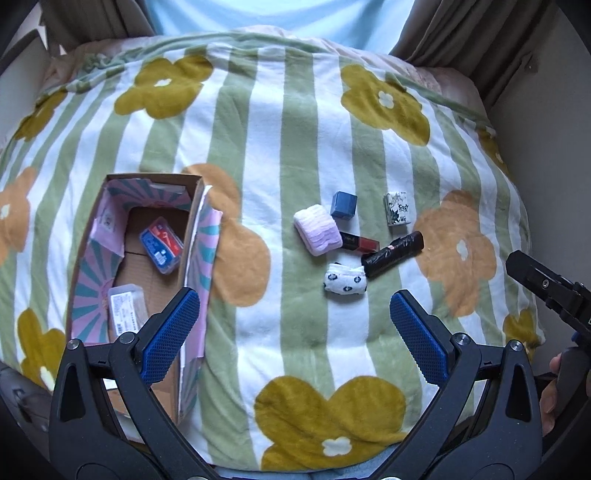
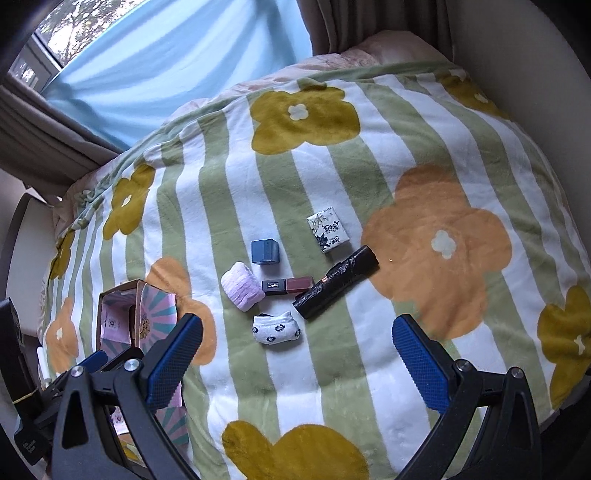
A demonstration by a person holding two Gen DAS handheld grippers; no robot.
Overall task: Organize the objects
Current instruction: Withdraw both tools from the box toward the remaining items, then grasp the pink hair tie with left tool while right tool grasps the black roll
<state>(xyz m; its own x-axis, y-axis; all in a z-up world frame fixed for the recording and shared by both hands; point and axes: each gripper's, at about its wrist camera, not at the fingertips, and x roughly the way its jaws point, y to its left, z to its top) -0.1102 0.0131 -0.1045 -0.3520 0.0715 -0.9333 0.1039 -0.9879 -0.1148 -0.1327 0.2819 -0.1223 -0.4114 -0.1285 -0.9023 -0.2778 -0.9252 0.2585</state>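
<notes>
An open cardboard box (image 1: 195, 206) with a pink and teal lining lies at the left of the blanket; it also shows in the right wrist view (image 2: 155, 314). Inside lie a blue-and-red plastic case (image 1: 161, 244) and a clear case (image 1: 125, 306). To its right lie a pink towel roll (image 1: 317, 229) (image 2: 242, 286), a blue cube box (image 1: 343, 205) (image 2: 265, 252), a red lipstick box (image 1: 360, 242) (image 2: 288, 285), a black bag roll (image 1: 392, 253) (image 2: 336, 282), a white patterned sock (image 1: 345, 278) (image 2: 276, 328) and a white floral packet (image 1: 398, 208) (image 2: 328, 229). My left gripper (image 1: 295, 306) is open over the box's right edge. My right gripper (image 2: 297, 332) is open, just short of the sock.
The striped flower blanket (image 1: 280, 155) covers the bed. A light blue curtain (image 2: 166, 66) and brown drapes (image 1: 480, 33) hang behind. The bed's right edge drops off by a wall (image 2: 517, 44). The right gripper's body (image 1: 546, 288) shows at the right of the left wrist view.
</notes>
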